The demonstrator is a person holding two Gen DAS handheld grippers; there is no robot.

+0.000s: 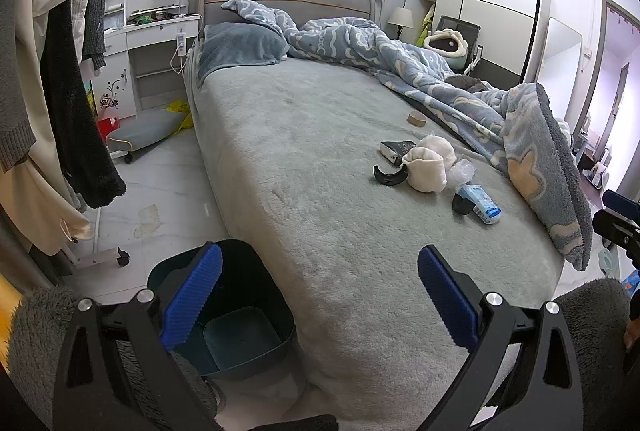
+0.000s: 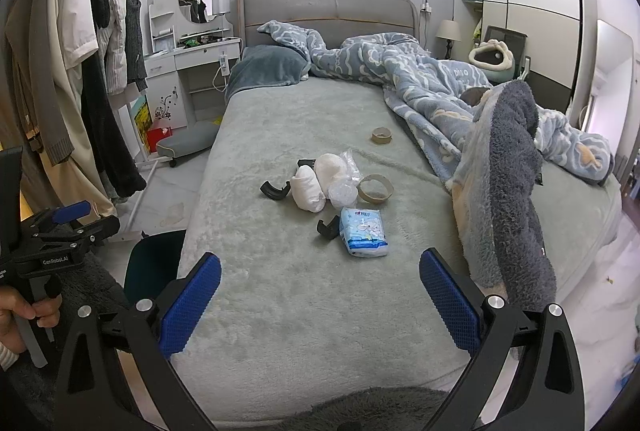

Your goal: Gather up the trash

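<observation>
Trash lies in a cluster on the grey bed (image 2: 280, 291): a blue tissue pack (image 2: 363, 231), two white socks (image 2: 307, 189), crumpled clear plastic (image 2: 342, 195), two black curved plastic pieces (image 2: 275, 189), two tape cores (image 2: 375, 187) and a small dark box (image 1: 396, 151). The tissue pack also shows in the left wrist view (image 1: 482, 205). A dark green bin (image 1: 240, 327) stands on the floor at the bed's foot corner. My left gripper (image 1: 320, 295) is open and empty above the bin and bed edge. My right gripper (image 2: 320, 301) is open and empty over the bed's foot.
A blue patterned blanket (image 2: 460, 99) is heaped along the bed's right side. Clothes hang on a rack (image 2: 80, 71) at the left. A white dresser (image 2: 188, 71) and a grey wheeled cushion (image 2: 188, 141) stand by the bed's left side. A wardrobe (image 2: 532, 11) stands at the back right.
</observation>
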